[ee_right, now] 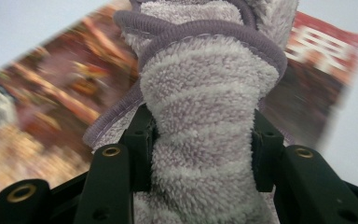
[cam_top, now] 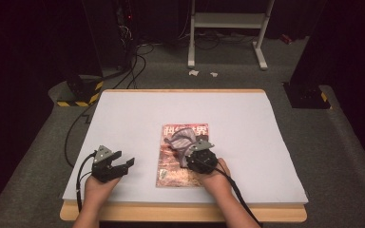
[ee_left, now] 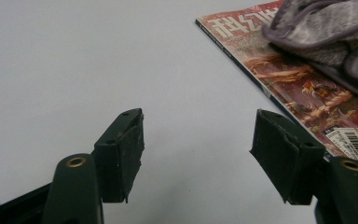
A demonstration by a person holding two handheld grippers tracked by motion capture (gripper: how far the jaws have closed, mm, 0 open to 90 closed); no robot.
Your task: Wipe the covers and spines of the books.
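The magazine cover bears large white Chinese characters and a barcode.

One magazine, one towel, two claws.

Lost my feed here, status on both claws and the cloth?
Right claw shut on purple cloth, over the magazine. Left claw open, empty, beside magazine. Nothing in the way.
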